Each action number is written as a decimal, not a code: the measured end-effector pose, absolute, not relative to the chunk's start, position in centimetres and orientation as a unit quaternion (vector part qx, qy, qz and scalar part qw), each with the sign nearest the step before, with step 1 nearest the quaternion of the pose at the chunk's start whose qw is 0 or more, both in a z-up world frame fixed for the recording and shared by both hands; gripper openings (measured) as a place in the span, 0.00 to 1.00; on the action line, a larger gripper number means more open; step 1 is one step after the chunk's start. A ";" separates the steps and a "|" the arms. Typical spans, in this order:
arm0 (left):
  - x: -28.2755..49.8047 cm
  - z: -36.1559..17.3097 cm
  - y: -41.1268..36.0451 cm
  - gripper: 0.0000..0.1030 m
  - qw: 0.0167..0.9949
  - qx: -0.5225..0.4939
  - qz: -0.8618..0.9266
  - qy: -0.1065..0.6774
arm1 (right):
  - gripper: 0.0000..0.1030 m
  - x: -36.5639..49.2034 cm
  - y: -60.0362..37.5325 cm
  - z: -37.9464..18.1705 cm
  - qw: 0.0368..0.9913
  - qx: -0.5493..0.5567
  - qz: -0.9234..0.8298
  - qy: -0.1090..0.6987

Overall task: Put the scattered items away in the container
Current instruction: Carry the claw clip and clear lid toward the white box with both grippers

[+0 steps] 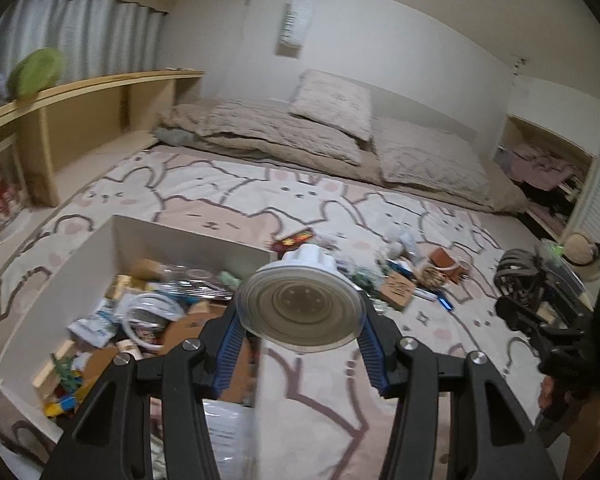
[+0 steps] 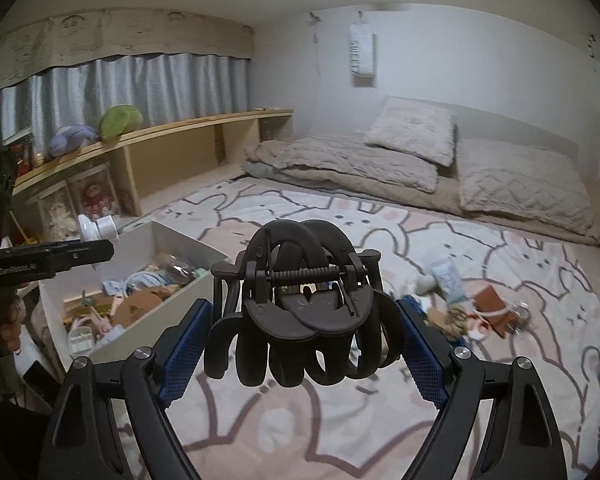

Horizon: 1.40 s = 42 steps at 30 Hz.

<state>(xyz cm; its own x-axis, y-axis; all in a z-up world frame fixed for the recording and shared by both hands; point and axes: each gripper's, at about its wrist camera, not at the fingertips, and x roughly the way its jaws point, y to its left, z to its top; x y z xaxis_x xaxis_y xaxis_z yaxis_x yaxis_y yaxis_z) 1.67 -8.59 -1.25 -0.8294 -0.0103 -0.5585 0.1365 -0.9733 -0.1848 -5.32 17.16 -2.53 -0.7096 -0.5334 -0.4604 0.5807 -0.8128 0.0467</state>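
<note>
The claw is held over the rug. The box is placed to its left, scattered items to its right, bedding behind it.

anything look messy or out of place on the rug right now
Yes. A cluster of small items lies scattered on the bunny rug, to the right of the white container, which is already heaped untidily. Each gripper holds one piece: the left a suction cup, the right a black hair claw.
</note>
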 end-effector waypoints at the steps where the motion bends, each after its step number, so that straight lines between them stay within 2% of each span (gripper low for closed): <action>1: 1.9 -1.3 -9.1 0.51 0.046 0.289 -0.950 0.110 | 0.87 -5.3 16.6 -2.4 0.308 0.230 -0.922 0.052; 20: 5.1 -1.0 -18.1 0.51 0.147 0.259 -0.941 0.160 | 0.87 -6.3 8.5 -0.5 0.409 0.219 -0.885 0.040; 29: 6.0 -1.6 -21.3 0.51 0.189 0.260 -0.932 0.166 | 0.87 -7.6 4.3 -1.0 0.476 0.275 -0.835 0.003; 42: 6.3 -5.5 -25.3 0.51 0.214 0.323 -0.902 0.189 | 0.87 -6.7 -3.2 -0.4 0.525 0.305 -0.793 0.045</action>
<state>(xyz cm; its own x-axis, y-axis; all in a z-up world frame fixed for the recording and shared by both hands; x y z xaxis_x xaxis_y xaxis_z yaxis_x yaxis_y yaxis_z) 6.32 -25.28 -5.50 -0.6997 -0.2647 -0.6636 0.5093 -0.8362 -0.2034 -6.70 -3.22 -0.42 -0.2620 -0.8056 -0.5315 0.8601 -0.4446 0.2499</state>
